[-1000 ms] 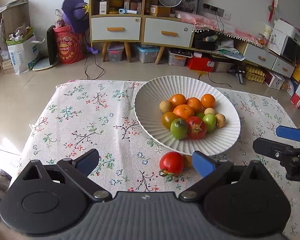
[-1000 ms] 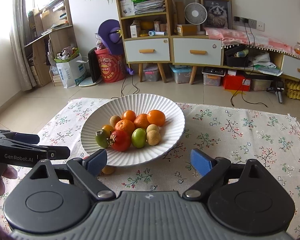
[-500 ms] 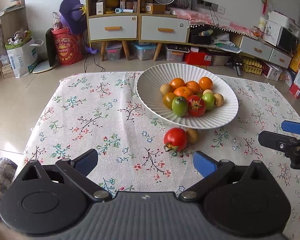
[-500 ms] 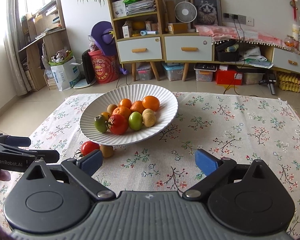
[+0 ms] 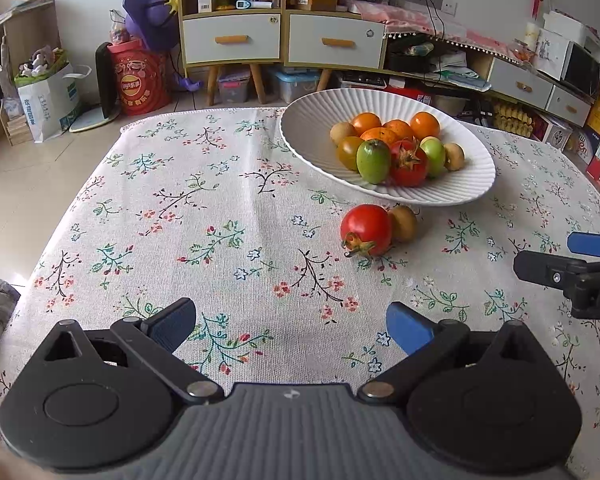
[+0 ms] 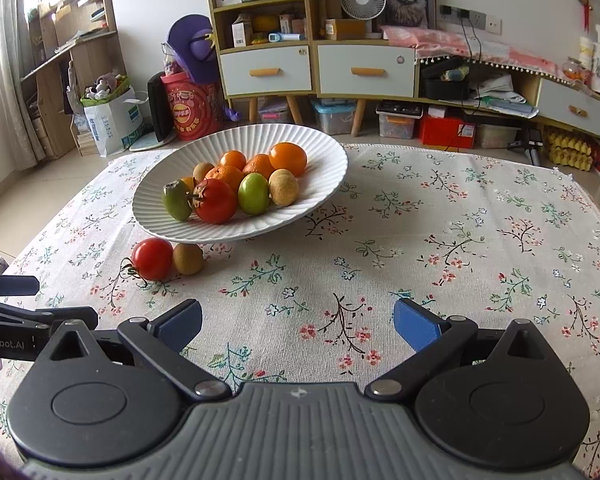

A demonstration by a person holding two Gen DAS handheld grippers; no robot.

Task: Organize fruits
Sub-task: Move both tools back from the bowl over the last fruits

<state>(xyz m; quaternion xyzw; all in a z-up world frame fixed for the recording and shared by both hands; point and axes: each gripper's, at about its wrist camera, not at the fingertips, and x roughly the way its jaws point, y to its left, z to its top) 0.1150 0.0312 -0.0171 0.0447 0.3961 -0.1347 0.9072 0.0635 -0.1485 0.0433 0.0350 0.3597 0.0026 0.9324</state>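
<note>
Both empty and spread wide, the left gripper [image 5: 291, 326] sits nearer than the right gripper [image 6: 298, 326] to the red tomato [image 5: 366, 229], which lies ahead and right of it, touching a small brown fruit [image 5: 403, 223] beside the white bowl [image 5: 312, 130]

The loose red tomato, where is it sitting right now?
The red tomato lies on the floral tablecloth just outside the white bowl's near rim, touching a small brown fruit on its right in the left wrist view.
</note>
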